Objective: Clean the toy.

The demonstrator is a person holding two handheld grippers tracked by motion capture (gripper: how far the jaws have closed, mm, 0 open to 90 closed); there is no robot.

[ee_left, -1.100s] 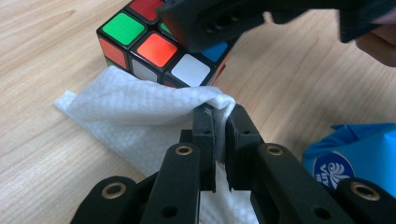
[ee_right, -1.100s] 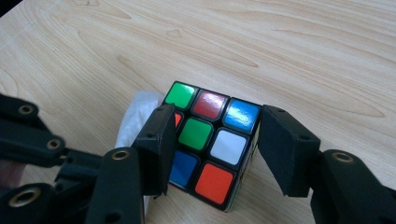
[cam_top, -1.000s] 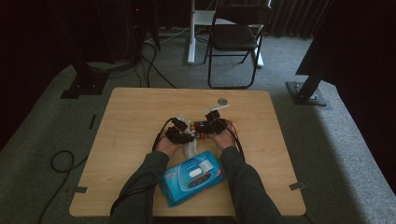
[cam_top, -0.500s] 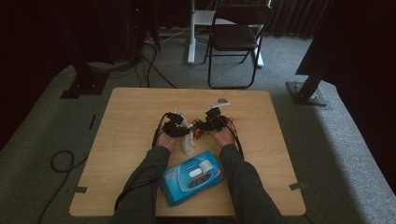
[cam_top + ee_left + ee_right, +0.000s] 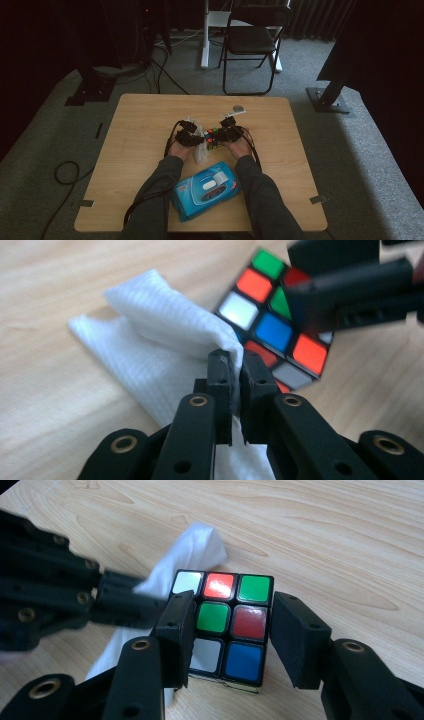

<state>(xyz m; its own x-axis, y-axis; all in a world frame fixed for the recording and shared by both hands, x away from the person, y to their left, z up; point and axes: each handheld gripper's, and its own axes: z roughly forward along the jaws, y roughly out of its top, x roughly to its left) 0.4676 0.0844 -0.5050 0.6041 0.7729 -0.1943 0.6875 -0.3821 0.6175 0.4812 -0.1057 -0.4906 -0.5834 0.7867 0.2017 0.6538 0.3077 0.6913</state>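
Observation:
A Rubik's cube (image 5: 212, 137) sits at the middle of the wooden table (image 5: 140, 125). My right gripper (image 5: 227, 630) is shut on the cube (image 5: 222, 617), one jaw against each side. My left gripper (image 5: 236, 362) is shut on a fold of a white wipe (image 5: 165, 325), pressed up against the cube (image 5: 270, 325). In the high view the left gripper (image 5: 189, 132) is just left of the cube, the right gripper (image 5: 226, 131) just right of it, and the wipe (image 5: 200, 151) trails toward the person.
A blue pack of wipes (image 5: 206, 189) lies near the front edge between the forearms. A small pale lid (image 5: 239, 108) rests at the back of the table. A black folding chair (image 5: 252, 40) stands beyond the far edge.
The white wipe has come into sight between the hands, held by the left gripper beside the cube. The right gripper has stayed on the cube.

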